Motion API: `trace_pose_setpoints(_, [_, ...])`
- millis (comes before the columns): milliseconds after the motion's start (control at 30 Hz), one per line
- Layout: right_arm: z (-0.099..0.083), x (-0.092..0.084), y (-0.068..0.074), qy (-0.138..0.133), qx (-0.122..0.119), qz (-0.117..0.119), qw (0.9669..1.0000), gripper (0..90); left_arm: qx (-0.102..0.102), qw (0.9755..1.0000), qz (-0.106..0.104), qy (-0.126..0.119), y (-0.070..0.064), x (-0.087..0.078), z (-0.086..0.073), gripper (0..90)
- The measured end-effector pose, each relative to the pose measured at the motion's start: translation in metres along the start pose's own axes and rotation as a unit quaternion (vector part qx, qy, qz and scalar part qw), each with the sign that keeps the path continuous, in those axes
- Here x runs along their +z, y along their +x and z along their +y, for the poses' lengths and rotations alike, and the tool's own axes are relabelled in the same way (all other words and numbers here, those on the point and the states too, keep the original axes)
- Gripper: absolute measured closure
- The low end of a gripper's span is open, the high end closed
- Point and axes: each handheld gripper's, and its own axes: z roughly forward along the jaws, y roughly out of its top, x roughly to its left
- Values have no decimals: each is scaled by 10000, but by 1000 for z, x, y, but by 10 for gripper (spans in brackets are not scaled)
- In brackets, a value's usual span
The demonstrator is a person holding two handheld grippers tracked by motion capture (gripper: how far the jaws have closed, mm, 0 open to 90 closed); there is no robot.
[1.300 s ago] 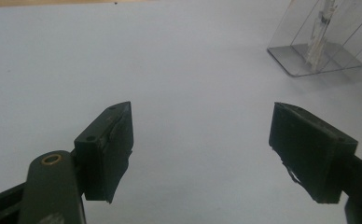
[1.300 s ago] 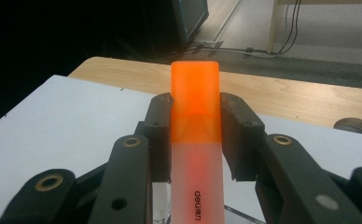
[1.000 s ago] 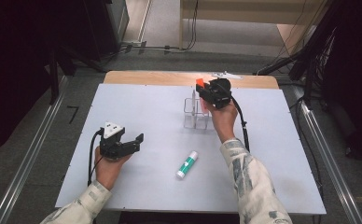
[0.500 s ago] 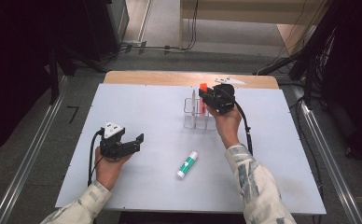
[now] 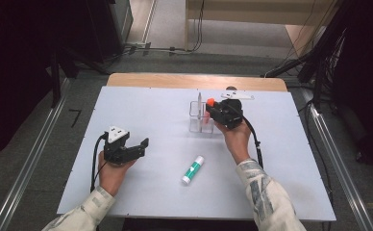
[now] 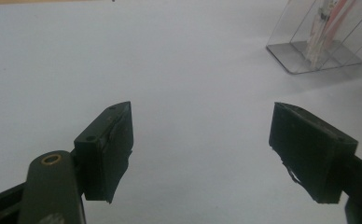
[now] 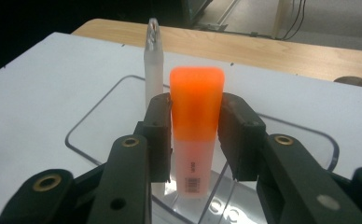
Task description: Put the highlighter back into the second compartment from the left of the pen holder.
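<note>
Orange-capped highlighter [image 7: 196, 135] gripped upright in the right tool [image 7: 195, 140], cap up, barcode end pointing down into the clear plastic holder [image 7: 95, 116] directly beneath. Pads [image 7: 159, 135] pressing both flanks of the marker just below the cap; jaws clenched on it, not yet letting go. Long axis close to vertical, in line with the holder's open top, so the coming move looks like a straight drop down rather than any sideways shift. Lower end already below the rim, judging from the right gripper view; whether touching the holder's floor, cannot tell. A translucent white pen [image 7: 153, 60] already standing in the holder just beside the marker, on the far left side, near enough to be brushed on the way down.

From the high view, right tool [image 5: 212, 107] hovering at the holder [image 5: 197, 126] near the far middle of the white surface [image 5: 141, 110]. Left tool [image 5: 145, 143] well apart at the near left, jaws spread wide, nothing between them, resting idle. Green-and-white glue stick [image 5: 192, 169] lying flat between the two hands, long axis slanted, nearer the left tool's reach than the holder is.
</note>
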Motion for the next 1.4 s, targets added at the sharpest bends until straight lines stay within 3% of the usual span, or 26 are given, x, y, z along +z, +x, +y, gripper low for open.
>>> trace_pose_setpoints(367, [-4, -6, -1, -71, -23, 23, 10000, 523, 8, 10000, 10, 7, 0, 0, 0, 223])
trace_pose_setpoints(900, [-19, -38, -10, -230, -109, -64, 9997, 351, 14, 10000, 39, 29, -2, 1, 0, 213])
trace_pose_setpoints(1133, [-38, -54, -16, -189, -138, -147, 9996, 284, -9, 10000, 82, 53, -2, 1, -1, 196])
trace_pose_setpoints(1400, [-64, -68, -22, 62, -208, -211, 9995, 245, 15, 10000, 66, 37, -5, 1, -1, 195])
